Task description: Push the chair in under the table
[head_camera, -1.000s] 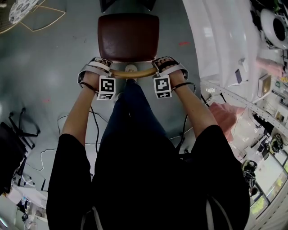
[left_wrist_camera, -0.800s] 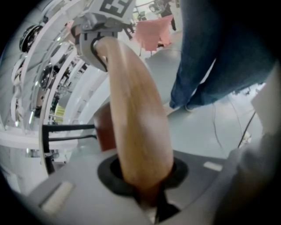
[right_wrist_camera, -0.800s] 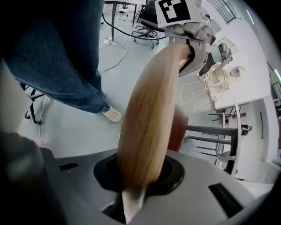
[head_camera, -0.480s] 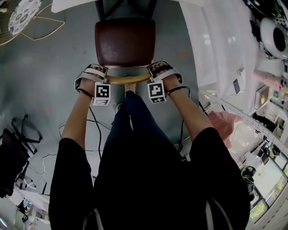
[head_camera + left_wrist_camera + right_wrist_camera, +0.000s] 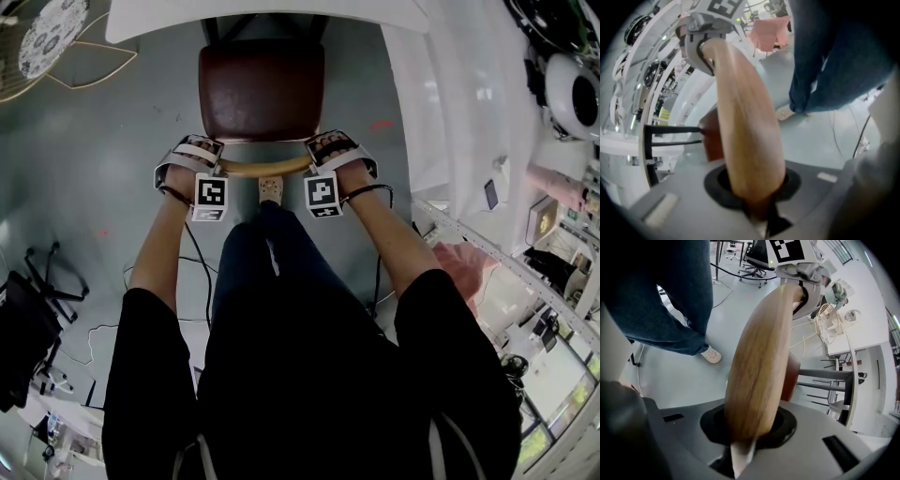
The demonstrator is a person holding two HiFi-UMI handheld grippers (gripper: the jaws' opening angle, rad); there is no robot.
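Observation:
The chair has a dark red seat (image 5: 262,89) and a curved wooden backrest (image 5: 265,167). Its seat's far edge meets the white table's edge (image 5: 272,14) at the top of the head view. My left gripper (image 5: 192,150) is shut on the backrest's left end and my right gripper (image 5: 333,145) on its right end. The right jaws have just been closing, with the backrest between them. In the left gripper view the backrest (image 5: 745,122) runs out from between the jaws of my left gripper (image 5: 757,206). The right gripper view shows the backrest (image 5: 761,362) pinched in my right gripper (image 5: 745,441).
A long white table (image 5: 450,94) runs down the right side. Cables (image 5: 202,272) lie on the grey floor behind the chair. A black office chair (image 5: 28,319) stands at the left. The person's shoe (image 5: 270,187) is just behind the backrest.
Both grippers and the chair have moved forward together toward the table. The table's white edge has come into view above the seat. The person's foot has stepped up behind the backrest.

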